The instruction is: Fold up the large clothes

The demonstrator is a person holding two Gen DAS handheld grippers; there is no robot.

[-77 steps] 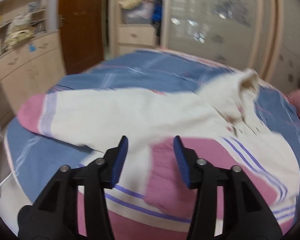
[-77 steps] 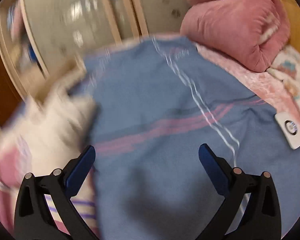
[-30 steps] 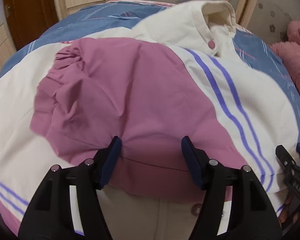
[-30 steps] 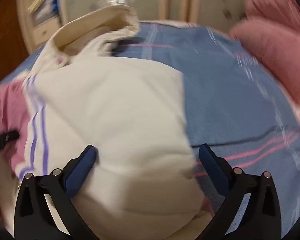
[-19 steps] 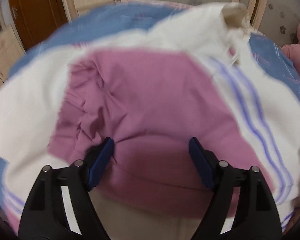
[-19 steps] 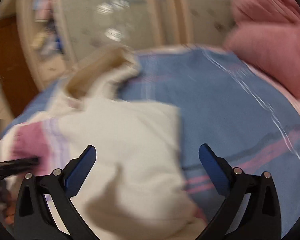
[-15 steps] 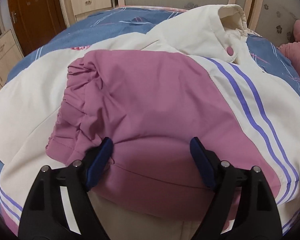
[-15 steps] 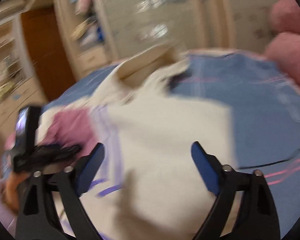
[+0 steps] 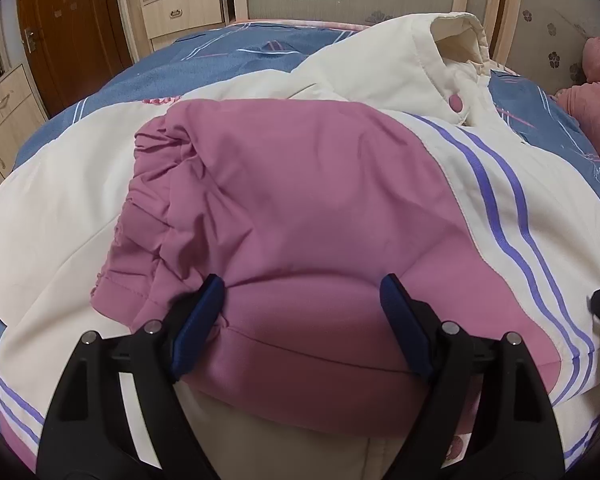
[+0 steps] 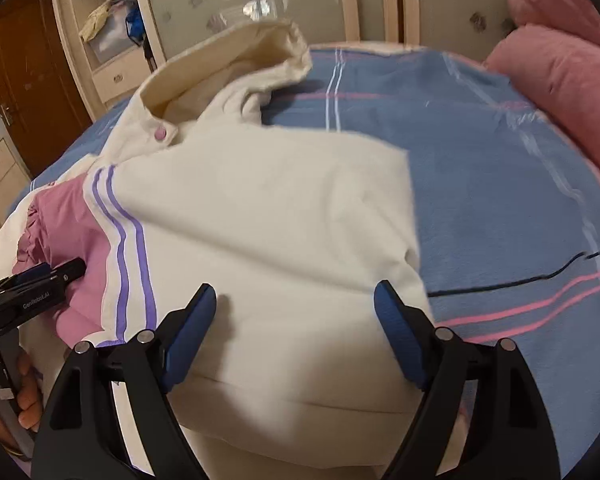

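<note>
A bed covered by a blue striped sheet point(image 10: 500, 184) is seen in both views, and most of it is taken up by a large cream jacket point(image 9: 60, 216) with mauve panels and paired purple stripes, laid flat with its collar point(image 10: 228, 64) standing up at the far end. One mauve sleeve point(image 9: 300, 200) is shown folded across the jacket's front, its gathered cuff lying toward the left in the left wrist view.

The left gripper point(image 9: 302, 312) is held spread over the near part of that mauve sleeve; its left blue pad point(image 9: 198, 316) is seen against a crease of the cloth, but nothing is pinched. Its jaws were widened within the last second and now stand apart.

The right gripper point(image 10: 294, 320) is held wide over the cream folded sleeve on the jacket's other side. Its jaws have just been narrowing a little, with cloth below them and none clamped.

Only in the right wrist view are the pink quilt point(image 10: 560, 64) by the wardrobe and the hand point(image 10: 26, 396) bearing the left tool shown. Only in the left wrist view are the brown door point(image 9: 68, 28) and the drawer unit point(image 9: 180, 12) plainly seen.
</note>
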